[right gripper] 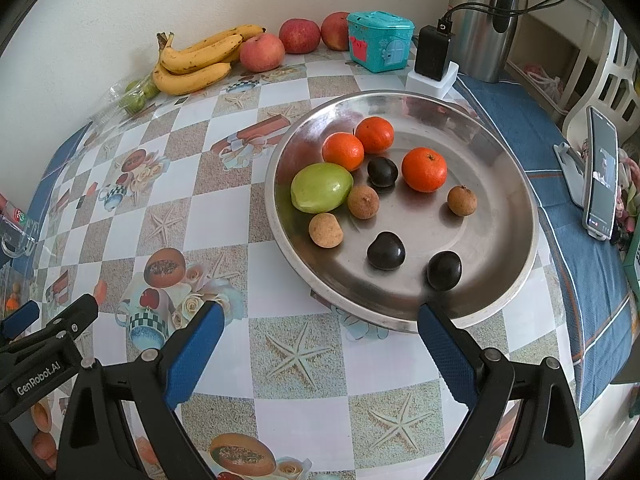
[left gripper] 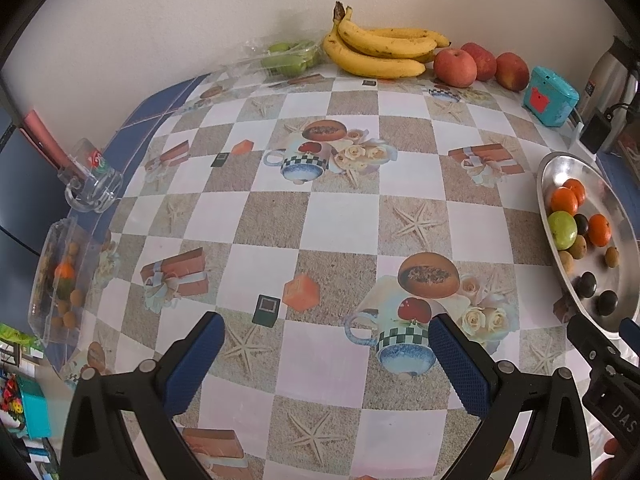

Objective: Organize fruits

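Note:
A steel plate [right gripper: 500, 160] holds three oranges [right gripper: 424, 170], a green fruit [right gripper: 322, 187], three brown longans [right gripper: 326, 230] and three dark round fruits [right gripper: 386, 251]. My right gripper [right gripper: 320, 316] is open and empty, just in front of the plate's near rim. My left gripper [left gripper: 326, 328] is open and empty over the middle of the checked tablecloth; the plate [left gripper: 560, 168] is at its right. Bananas [left gripper: 380, 50], three apples [left gripper: 456, 68] and bagged green fruits [left gripper: 290, 58] lie along the back wall. A clear box with small fruits [left gripper: 60, 280] sits at the left edge.
A teal tin [right gripper: 380, 40], a black charger on a white block [right gripper: 432, 60] and a steel thermos [right gripper: 484, 20] stand at the back right. A phone on a stand [right gripper: 600, 176] is at the right. A clear glass mug [left gripper: 92, 180] stands at the left edge.

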